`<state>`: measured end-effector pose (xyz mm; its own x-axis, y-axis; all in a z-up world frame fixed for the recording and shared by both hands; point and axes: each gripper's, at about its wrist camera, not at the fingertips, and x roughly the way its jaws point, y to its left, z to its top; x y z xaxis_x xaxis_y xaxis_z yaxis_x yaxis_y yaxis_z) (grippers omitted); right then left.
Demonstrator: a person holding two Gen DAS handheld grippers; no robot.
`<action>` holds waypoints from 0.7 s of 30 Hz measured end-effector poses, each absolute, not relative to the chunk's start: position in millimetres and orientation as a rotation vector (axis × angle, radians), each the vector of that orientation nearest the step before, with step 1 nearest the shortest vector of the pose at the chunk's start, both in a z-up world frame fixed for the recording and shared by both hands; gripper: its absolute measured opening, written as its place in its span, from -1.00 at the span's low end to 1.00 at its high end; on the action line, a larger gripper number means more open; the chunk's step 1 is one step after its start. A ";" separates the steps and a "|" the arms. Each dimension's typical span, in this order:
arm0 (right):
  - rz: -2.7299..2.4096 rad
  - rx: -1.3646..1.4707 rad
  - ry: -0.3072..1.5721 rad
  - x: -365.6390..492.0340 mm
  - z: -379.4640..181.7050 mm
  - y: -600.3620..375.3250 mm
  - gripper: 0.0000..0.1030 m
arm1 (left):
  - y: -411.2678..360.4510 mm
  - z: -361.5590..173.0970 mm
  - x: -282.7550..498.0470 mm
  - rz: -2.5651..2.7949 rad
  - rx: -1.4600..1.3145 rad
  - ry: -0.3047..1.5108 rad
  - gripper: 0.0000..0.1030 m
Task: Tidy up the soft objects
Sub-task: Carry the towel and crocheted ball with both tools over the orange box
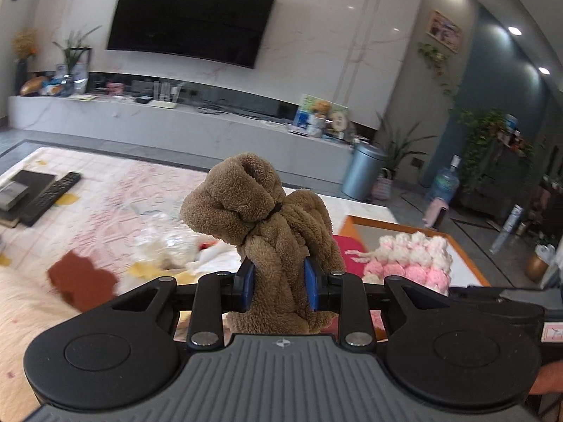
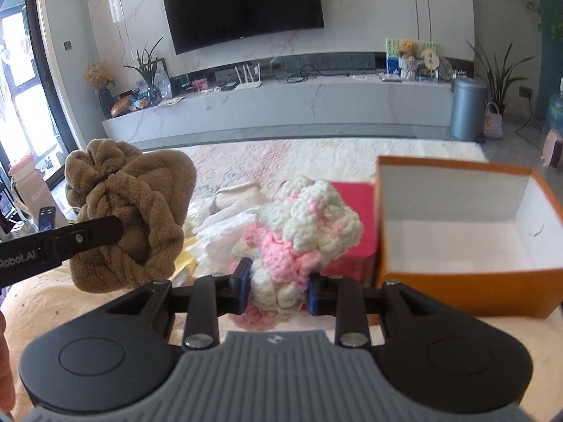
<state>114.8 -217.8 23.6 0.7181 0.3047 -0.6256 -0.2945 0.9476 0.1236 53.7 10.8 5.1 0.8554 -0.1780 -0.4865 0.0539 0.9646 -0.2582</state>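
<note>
My left gripper (image 1: 278,288) is shut on a brown plush towel bundle (image 1: 260,218), which stands up between the blue pads, lifted off the bed. The same brown bundle (image 2: 133,211) shows at the left of the right wrist view, with a left gripper finger (image 2: 88,234) across it. My right gripper (image 2: 279,288) is shut on a pink and white crocheted piece (image 2: 302,232), held up just left of an open orange box (image 2: 457,274) with a white, bare inside. From the left wrist view the crocheted piece (image 1: 411,256) hangs in front of the orange box (image 1: 471,260).
A pale patterned bedspread (image 2: 316,158) holds white cloths (image 2: 232,218), a red pouch (image 2: 355,218), a dark red felt shape (image 1: 82,279) and a remote on books (image 1: 45,195). Beyond stand a TV console (image 2: 316,102), a grey bin (image 2: 468,109) and plants.
</note>
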 end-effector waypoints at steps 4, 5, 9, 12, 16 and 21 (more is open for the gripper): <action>0.279 -0.037 0.687 125.5 41.8 -249.9 -0.43 | -16.9 15.0 78.9 -0.231 -0.198 0.536 -0.37; 0.268 -0.043 0.688 129.5 45.8 -258.2 -0.43 | -22.8 17.5 86.2 -0.251 -0.189 0.536 -0.37; 0.197 -0.120 0.684 149.8 55.3 -285.7 -0.42 | -54.4 23.9 120.0 -0.336 -0.159 0.554 -0.37; 0.168 -0.135 0.717 170.1 52.2 -305.5 -0.42 | -75.1 19.3 150.7 -0.400 -0.157 0.611 -0.37; 0.151 -0.139 0.782 201.6 39.3 -325.9 -0.42 | -95.9 6.9 189.8 -0.454 -0.143 0.725 -0.37; 0.179 -0.149 0.899 240.4 14.1 -335.5 -0.42 | -120.2 -6.7 217.0 -0.476 -0.046 0.806 -0.37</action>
